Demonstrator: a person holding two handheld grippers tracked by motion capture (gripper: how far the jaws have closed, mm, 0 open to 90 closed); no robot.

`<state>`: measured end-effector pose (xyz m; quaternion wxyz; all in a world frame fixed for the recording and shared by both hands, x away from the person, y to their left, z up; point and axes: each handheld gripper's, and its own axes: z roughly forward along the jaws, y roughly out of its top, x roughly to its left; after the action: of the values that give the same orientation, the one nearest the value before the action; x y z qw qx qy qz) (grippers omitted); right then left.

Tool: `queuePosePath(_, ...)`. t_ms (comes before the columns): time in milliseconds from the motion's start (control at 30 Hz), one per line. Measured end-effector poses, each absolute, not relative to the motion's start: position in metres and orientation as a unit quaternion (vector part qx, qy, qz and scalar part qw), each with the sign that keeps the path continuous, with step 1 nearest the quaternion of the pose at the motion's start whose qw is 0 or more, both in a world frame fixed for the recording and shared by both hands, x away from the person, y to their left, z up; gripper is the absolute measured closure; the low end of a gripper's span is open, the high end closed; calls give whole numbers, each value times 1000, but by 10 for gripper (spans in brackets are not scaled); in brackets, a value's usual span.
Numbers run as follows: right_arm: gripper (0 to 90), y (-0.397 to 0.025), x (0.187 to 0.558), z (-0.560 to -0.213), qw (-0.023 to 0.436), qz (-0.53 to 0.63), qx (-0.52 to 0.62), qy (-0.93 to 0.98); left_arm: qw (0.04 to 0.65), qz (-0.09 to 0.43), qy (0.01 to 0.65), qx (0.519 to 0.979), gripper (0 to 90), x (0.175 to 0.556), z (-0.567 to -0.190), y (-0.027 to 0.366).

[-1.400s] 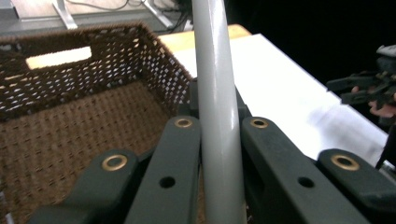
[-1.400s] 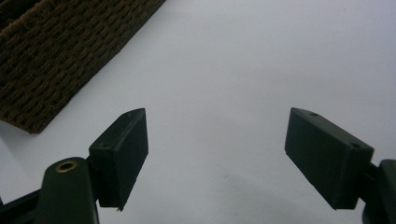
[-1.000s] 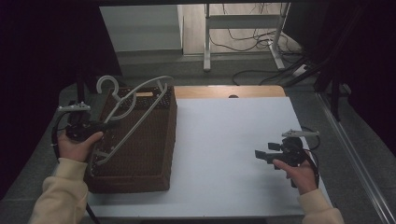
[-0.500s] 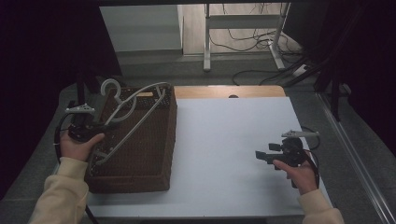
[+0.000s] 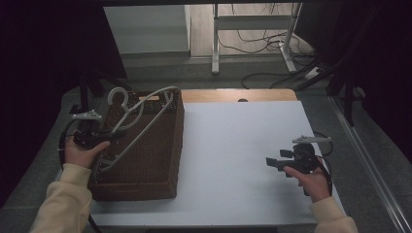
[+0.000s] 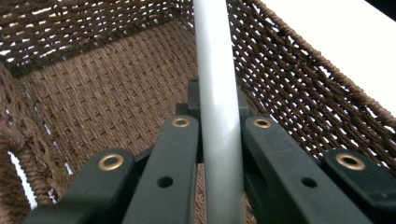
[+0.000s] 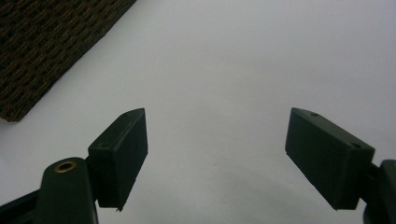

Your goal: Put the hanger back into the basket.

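In the high view, the woven brown basket (image 5: 141, 160) sits on the left part of the white table (image 5: 233, 160), and a pale grey clothes hanger (image 5: 141, 116) lies tilted across the basket's open top, its hook (image 5: 118, 94) rising over the far left corner of the basket. The left gripper (image 5: 109, 136) is at the basket's left rim, clamped on one of the hanger's bars, with the person's left hand (image 5: 82, 153) just outside that rim. The right gripper (image 5: 272, 162) hangs over bare table well to the right of the basket, its jaws pointing toward it, held by the right hand (image 5: 311, 182). In the left gripper view, the hanger's grey bar (image 6: 215, 93) runs straight up between the two black jaws, which press against it on both sides; the basket's woven floor (image 6: 107, 93) and walls lie below and around. In the right gripper view, the jaws stand wide apart with nothing between them, over plain white table (image 7: 224, 60), and a corner of the basket (image 7: 42, 46) shows at the upper left.
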<state>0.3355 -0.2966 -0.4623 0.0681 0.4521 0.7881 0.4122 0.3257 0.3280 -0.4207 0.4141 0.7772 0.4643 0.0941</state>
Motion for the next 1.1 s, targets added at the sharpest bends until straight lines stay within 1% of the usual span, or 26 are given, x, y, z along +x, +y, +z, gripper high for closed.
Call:
queuePosePath(33, 211, -297, 335, -462, 68, 412, 452, 788, 413, 90, 466, 777, 847, 326, -423, 329)
queuePosePath(67, 211, -296, 335, -462, 68, 412, 451, 789, 411, 87, 464, 780, 814, 326, -426, 329)
queuePosePath(100, 211, -296, 335, -462, 68, 412, 451, 789, 406, 86, 464, 783, 713, 327, -428, 328)
queuePosePath(167, 210, -296, 336, -463, 67, 411, 452, 789, 387, 112, 463, 789, 472, 326, -430, 326)
queuePosePath(233, 210, -296, 336, -463, 65, 411, 452, 789, 393, 117, 468, 783, 311, 325, -428, 325)
queuePosePath(300, 210, -296, 336, -463, 65, 412, 452, 789, 389, 118, 466, 786, 249, 325, -426, 323)
queuePosePath(367, 210, -296, 336, -463, 64, 412, 451, 789, 386, 118, 467, 787, 219, 324, -425, 322)
queuePosePath(633, 209, -296, 335, -462, 66, 414, 450, 789, 412, 120, 462, 776, 197, 314, -416, 310)
queuePosePath(800, 206, -295, 335, -461, 70, 422, 441, 789, 419, 114, 444, 784, 188, 302, -410, 288)
queuePosePath(1100, 192, -291, 331, -453, 92, 442, 407, 794, 449, 90, 420, 783, 176, 278, -416, 254)
